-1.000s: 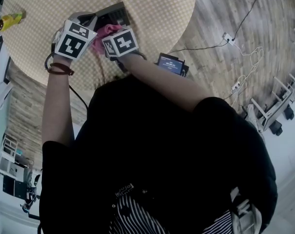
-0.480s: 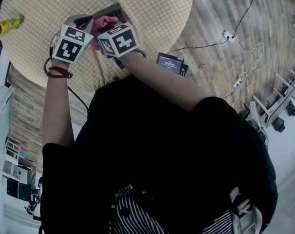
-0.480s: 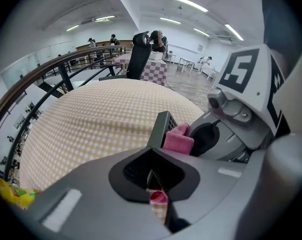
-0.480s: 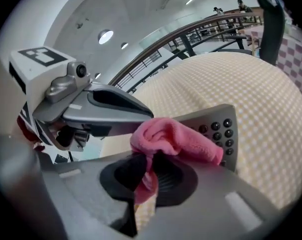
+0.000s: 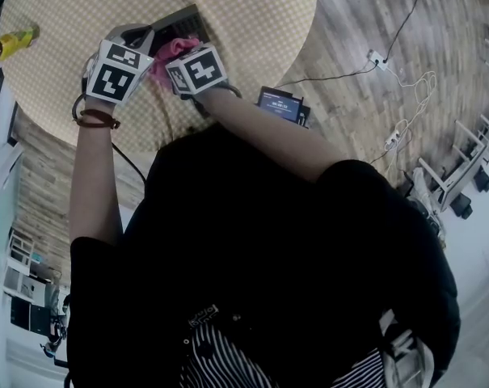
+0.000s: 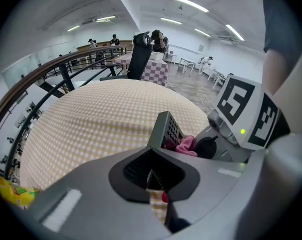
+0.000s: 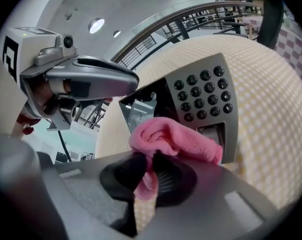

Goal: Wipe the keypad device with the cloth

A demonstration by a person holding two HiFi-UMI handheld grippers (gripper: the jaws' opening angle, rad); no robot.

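So we press the pink cloth on the keypad device.

Closest to us, our right gripper pinches a fold of the pink cloth between its jaws. The rest of the cloth bunches up on the low end of the keypad device, just under its round dark buttons. Our left gripper is just beside it, with its jaws pressed on the device's edge, and the device stands tipped up off the table. Both grippers are close together over our side of the round table, which wears a cover of small yellow and white squares. Far off by the table's rim lies a yellow thing; we cannot tell what it is. Past the table we see a black chair and a wood floor.
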